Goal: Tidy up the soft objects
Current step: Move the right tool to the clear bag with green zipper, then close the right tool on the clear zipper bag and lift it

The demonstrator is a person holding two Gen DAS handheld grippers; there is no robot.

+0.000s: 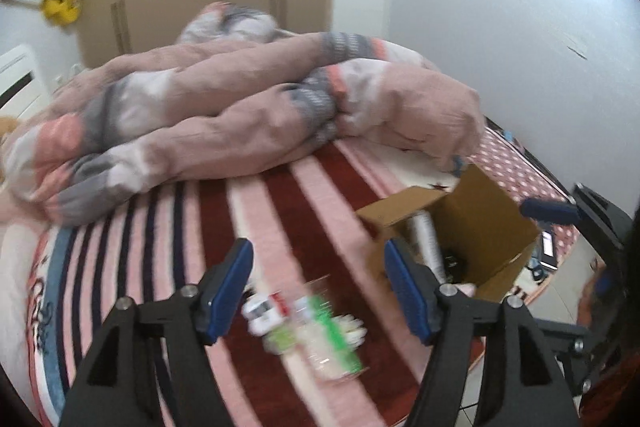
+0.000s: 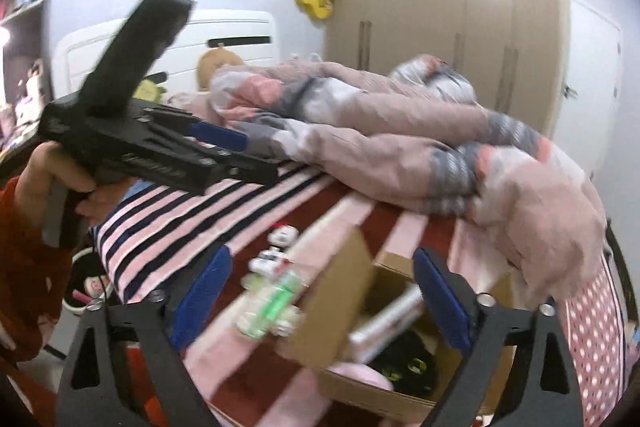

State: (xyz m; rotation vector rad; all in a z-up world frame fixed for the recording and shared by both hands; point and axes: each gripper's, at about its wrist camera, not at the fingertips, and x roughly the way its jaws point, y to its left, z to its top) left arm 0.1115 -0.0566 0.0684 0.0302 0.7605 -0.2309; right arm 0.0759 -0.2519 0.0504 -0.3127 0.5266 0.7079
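Broadly, a bed [image 1: 280, 195] covered by a striped pink, dark red and white blanket is filling both views, and a large crumpled duvet [image 1: 248, 103] in pink, grey and white is lying heaped across its far half, one end hanging over the bed's right edge. An open cardboard box [image 1: 472, 227] is sitting near the bed's right edge, just below that hanging end of the duvet; its flaps are standing up, and in the right wrist view it is holding a pale rolled item, something dark with a yellow mark and a pink soft piece [image 2: 360, 375] at its near wall. Just left of the box, a loose cluster of small packets [image 1: 316, 323], white, green and red, is lying on the blanket toward the near edge; motion blur is hiding what they are.

The left gripper [image 1: 320, 283] is hovering above the packets with its blue pads spread apart and nothing between them. In the right wrist view the same gripper is showing from the side at the left, gripped by a hand [image 2: 52, 179] in a red sleeve. The right gripper [image 2: 324, 291] is hanging over the box and packets with its jaws wide apart, clamping nothing; its blue tip is also showing in the left wrist view beyond the box's right wall
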